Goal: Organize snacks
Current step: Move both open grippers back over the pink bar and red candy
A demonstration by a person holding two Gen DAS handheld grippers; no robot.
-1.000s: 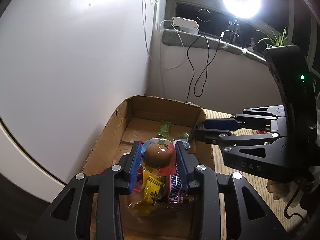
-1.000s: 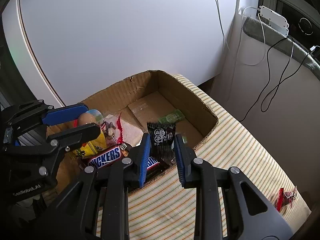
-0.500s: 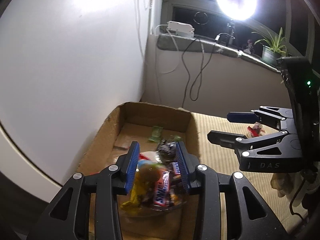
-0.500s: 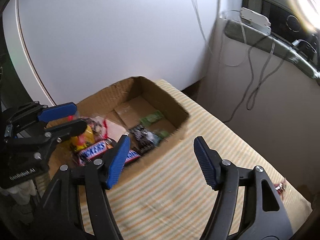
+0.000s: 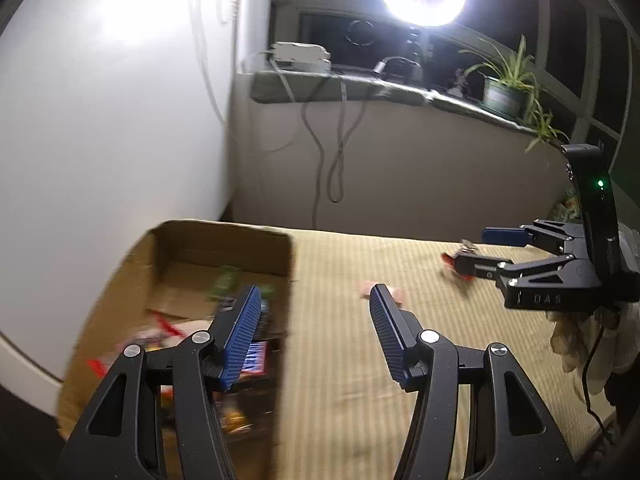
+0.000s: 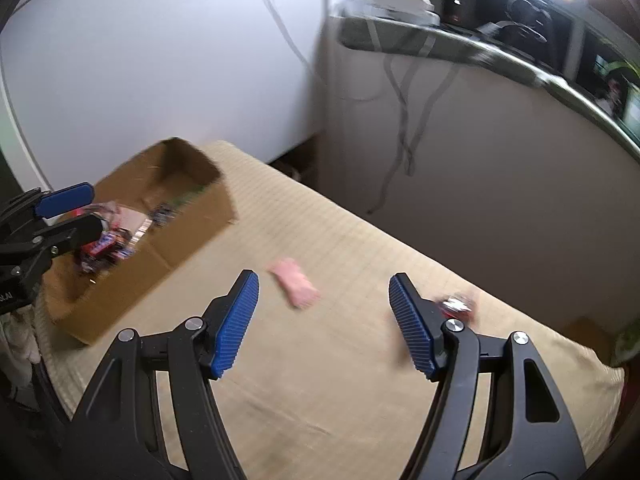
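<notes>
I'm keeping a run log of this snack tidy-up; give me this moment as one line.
left gripper: open, empty | right gripper: open, empty | cardboard box: snacks inside | pink snack, red snack: loose on striped cloth

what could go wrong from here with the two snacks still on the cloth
1. The red snack lies near the cloth's far edge; a nudge from the open right tongs could push it off.
2. The pink snack lies flat, so the tongs may pinch the cloth too.
3. The box is already crowded; a loose drop might bounce out.
</notes>
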